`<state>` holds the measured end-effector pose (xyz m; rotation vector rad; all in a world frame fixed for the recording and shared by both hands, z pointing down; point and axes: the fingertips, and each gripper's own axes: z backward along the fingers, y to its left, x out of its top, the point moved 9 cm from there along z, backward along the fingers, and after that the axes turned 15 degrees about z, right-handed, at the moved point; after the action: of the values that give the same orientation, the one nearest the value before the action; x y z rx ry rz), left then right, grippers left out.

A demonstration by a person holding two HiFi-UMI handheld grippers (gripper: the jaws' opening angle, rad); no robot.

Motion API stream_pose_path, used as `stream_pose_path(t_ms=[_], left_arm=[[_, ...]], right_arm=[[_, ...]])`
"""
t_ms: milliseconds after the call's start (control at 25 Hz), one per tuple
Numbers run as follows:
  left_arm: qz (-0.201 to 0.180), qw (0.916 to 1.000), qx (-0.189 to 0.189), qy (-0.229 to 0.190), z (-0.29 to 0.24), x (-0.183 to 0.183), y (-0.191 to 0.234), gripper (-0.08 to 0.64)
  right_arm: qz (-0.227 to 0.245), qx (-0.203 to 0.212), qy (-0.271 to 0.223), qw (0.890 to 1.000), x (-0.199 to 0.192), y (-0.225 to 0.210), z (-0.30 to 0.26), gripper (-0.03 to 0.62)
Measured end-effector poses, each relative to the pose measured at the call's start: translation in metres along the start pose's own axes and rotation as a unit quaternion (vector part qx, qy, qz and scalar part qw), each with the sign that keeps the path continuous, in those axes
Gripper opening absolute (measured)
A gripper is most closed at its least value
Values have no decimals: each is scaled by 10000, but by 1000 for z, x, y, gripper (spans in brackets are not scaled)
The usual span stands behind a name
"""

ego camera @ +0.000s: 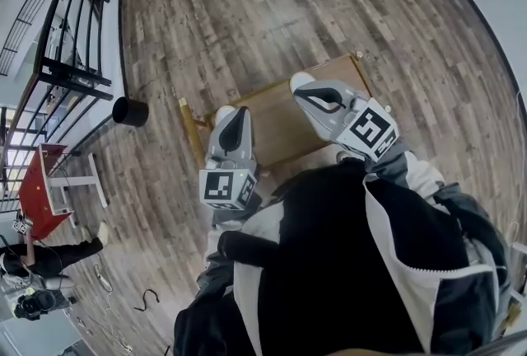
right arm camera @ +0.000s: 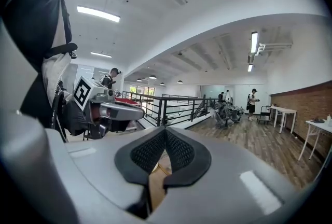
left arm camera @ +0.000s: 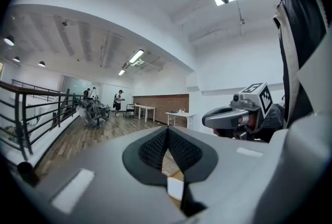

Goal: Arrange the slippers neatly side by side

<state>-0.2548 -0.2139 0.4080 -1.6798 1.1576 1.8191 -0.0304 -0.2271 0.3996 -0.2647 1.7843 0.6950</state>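
Note:
No slipper shows plainly in any view. In the head view both grippers are held up over a small wooden table [ego camera: 276, 128]. My left gripper [ego camera: 225, 113] points away from me, its jaws shut with nothing between them. My right gripper [ego camera: 302, 83] is to its right, also shut and empty. The left gripper view looks level across the room over its closed jaws [left arm camera: 167, 135], with the right gripper [left arm camera: 233, 115] hanging alongside. Over its closed jaws [right arm camera: 165, 137], the right gripper view shows the left gripper [right arm camera: 111, 109] at the left. My dark jacket hides the floor near my feet.
A black bin [ego camera: 130, 111] stands on the wood floor left of the table. A black railing [ego camera: 74, 12] runs along the left edge. A red table [ego camera: 37, 185] and a person [ego camera: 41, 259] are at the lower left. White tables [left arm camera: 179, 115] stand by the far brick wall.

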Motion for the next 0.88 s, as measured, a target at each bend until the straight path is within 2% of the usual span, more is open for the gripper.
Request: stream_pose_path(t_ms=[160, 240, 360, 400, 520, 640, 880], left_arm=[[45, 10000, -16, -3, 4, 0, 0, 12], [83, 10000, 41, 36, 5, -3, -1, 12], [157, 9997, 185, 72, 10, -5, 1, 12], [172, 9996, 226, 70, 12, -5, 1, 12], [200, 9992, 344, 69, 20, -7, 1, 12], [298, 9987, 400, 69, 30, -9, 1, 12], [412, 9971, 644, 19, 51, -12, 4, 12]], right_arm=[[-59, -28, 137, 9999, -4, 3, -2, 6], [-89, -70, 364, 9993, -17, 1, -3, 14], [-193, -99, 1075, 9940, -55, -2, -13, 124], [-292, -89, 1362, 9902, -74, -3, -16, 133], [-869, -1, 2196, 9717, -134, -3, -26, 180], [-1394, 18, 2781, 9504, -181, -1, -37, 201], [-1760, -8, 3805, 9079, -255, -1, -57, 218]])
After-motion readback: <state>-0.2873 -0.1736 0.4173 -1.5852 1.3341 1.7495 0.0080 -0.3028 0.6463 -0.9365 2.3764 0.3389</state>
